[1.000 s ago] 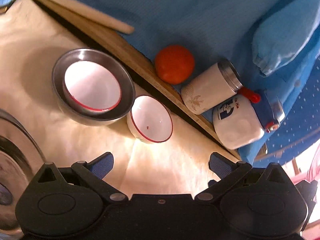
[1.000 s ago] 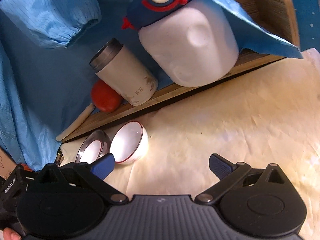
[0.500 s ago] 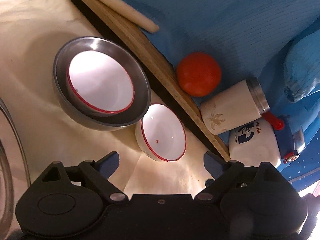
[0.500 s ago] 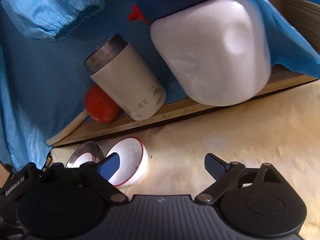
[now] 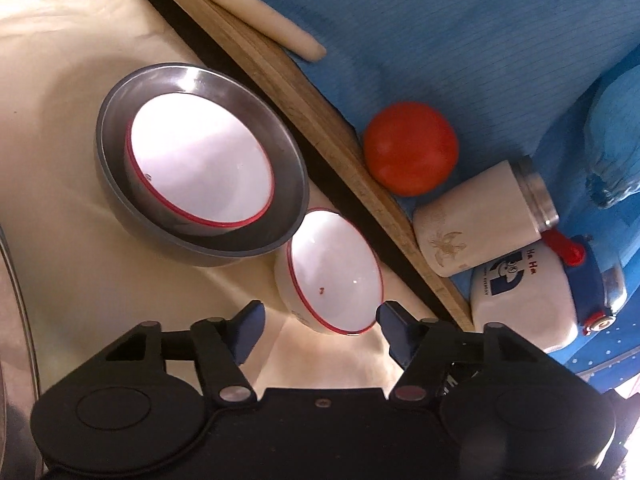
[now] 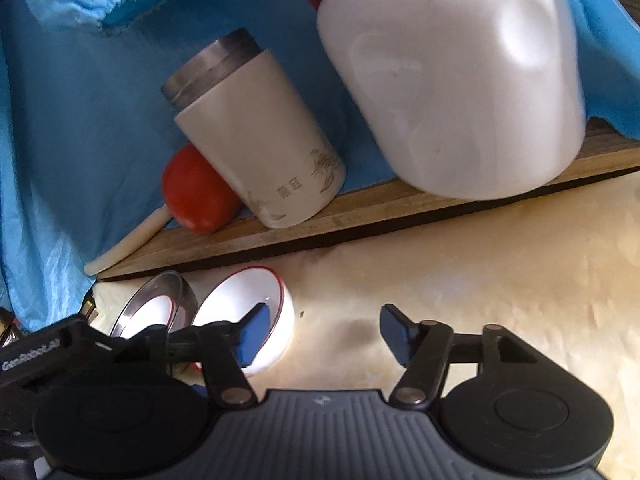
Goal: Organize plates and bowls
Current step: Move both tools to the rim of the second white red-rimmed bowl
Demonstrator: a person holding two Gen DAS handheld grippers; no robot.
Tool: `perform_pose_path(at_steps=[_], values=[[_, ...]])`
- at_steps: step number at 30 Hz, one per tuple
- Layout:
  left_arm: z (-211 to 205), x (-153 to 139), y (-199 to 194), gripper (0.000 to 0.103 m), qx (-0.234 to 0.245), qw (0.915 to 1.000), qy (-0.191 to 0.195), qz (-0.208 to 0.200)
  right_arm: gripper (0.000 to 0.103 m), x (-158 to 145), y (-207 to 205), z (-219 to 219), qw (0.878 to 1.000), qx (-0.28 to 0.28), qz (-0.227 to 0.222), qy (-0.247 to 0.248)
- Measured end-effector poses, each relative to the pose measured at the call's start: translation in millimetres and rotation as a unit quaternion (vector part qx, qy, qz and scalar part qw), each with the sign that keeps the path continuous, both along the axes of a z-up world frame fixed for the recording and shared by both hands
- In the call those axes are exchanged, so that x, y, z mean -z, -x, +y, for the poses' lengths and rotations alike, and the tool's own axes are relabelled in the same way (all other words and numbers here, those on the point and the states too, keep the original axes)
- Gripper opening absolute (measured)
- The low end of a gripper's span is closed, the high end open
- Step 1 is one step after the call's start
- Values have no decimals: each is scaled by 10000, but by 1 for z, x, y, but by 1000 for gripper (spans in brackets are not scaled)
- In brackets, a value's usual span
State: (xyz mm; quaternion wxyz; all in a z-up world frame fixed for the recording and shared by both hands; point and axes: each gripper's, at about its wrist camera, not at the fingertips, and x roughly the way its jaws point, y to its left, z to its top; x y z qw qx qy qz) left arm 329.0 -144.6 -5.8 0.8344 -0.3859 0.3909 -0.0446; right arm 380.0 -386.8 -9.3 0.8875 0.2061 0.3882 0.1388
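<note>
The left claw [image 5: 318, 316] has just been closing its jaws, yet they stand apart and grasp nothing; the small white bowl with a red rim [image 5: 334, 272] sits on the cream cloth of the desk [image 5: 72, 80] between and just ahead of the blue pads [image 5: 248, 326], which do not press on it. Just beside that bowl, up and to the left in the left wrist view, a steel bowl [image 5: 116, 184] holds a 2nd white red-rimmed bowl [image 5: 200, 160] nested inside it. The right claw [image 6: 322, 330] has likewise been narrowing and is released, with only bare cloth between its jaws; its left pad [image 6: 252, 336] shows in front of the small bowl, but whether it touches the bowl cannot be told. Behind the bowls a wooden board [image 5: 348, 152] runs along a blue cloth [image 5: 460, 32], carrying a pale rolling pin [image 5: 256, 12], a tomato [image 5: 410, 148], a cream tumbler [image 5: 480, 228] and a white jug with a blue lid [image 5: 524, 300].
</note>
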Motion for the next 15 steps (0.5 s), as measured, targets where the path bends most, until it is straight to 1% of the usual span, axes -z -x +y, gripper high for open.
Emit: perform_pose_path(at_steps=[5,10,13,15], values=[[1,4,-3,58,-63,10000,-1,48,57,3,-1,6,9999,-91,-91,-51],[4,5,-4,50,-143,9999,13,55,49,6,-3,11,9997,-146,-119,-161],[5,7,-5,49,-106,9999,52,94,47,10,-3,12,9995,-125,-133,-262],[5,7,-5,47,-88,9999,56,91,42,11,-4,12,9993,-124,-138,-320]])
